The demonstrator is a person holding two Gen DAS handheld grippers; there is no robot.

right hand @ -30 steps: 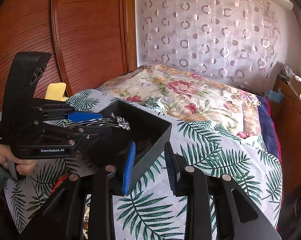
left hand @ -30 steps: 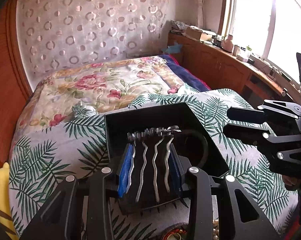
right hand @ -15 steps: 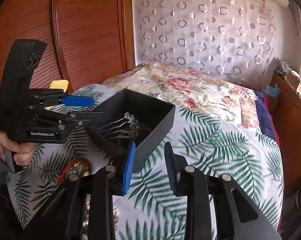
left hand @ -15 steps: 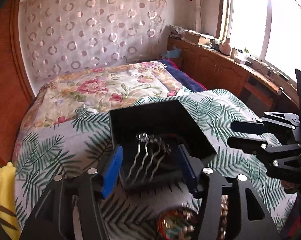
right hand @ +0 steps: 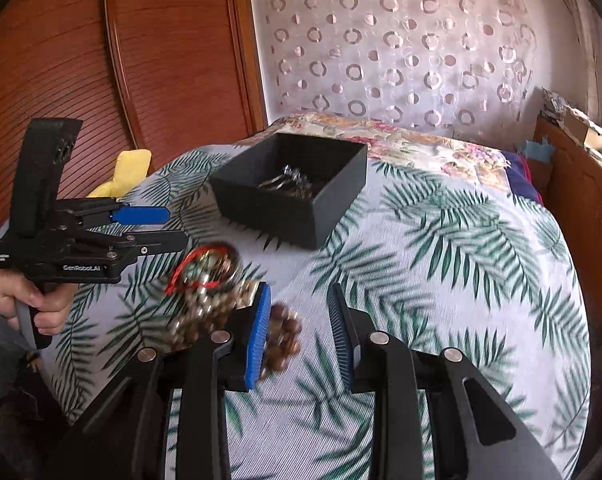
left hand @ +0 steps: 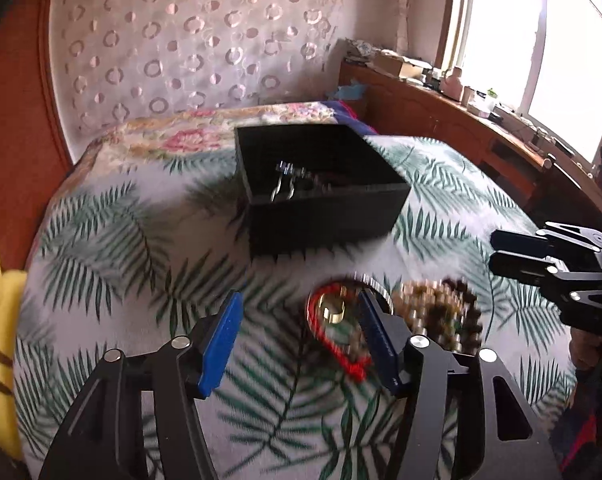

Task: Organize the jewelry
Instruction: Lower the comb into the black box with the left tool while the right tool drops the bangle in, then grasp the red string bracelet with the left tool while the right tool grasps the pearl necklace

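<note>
Here, my left claw [left hand: 299, 330] hangs over the palm-leaf cover [left hand: 113, 248] with its blue pads spread wide and nothing between them. Just beyond its right pad lies the jewelry heap: a red cord loop [left hand: 333, 332] around a gold ring-like piece [left hand: 332, 310], with a blurred cluster of beaded bracelets [left hand: 441, 316] touching it on the right.

My right claw [right hand: 299, 330] is likewise released, pads apart and empty. Brown wooden beads [right hand: 285, 328] lie directly against the outer and inner edge of its left pad; the remaining heap, including the red cord, extends to the left toward the left claw. Motion blur prevents a count of pieces.

Farther on, well apart from both claws, the black box [right hand: 261, 208] sits open on the cover. Inside it rests a silver hair comb [right hand: 287, 180] with wavy prongs and a sparkling head; dark items beside it cannot be identified.

Beyond the box lie a floral quilt [right hand: 421, 144], a yellow pillow [right hand: 127, 170] at the left, and a circle-patterned curtain [right hand: 381, 40].
</note>
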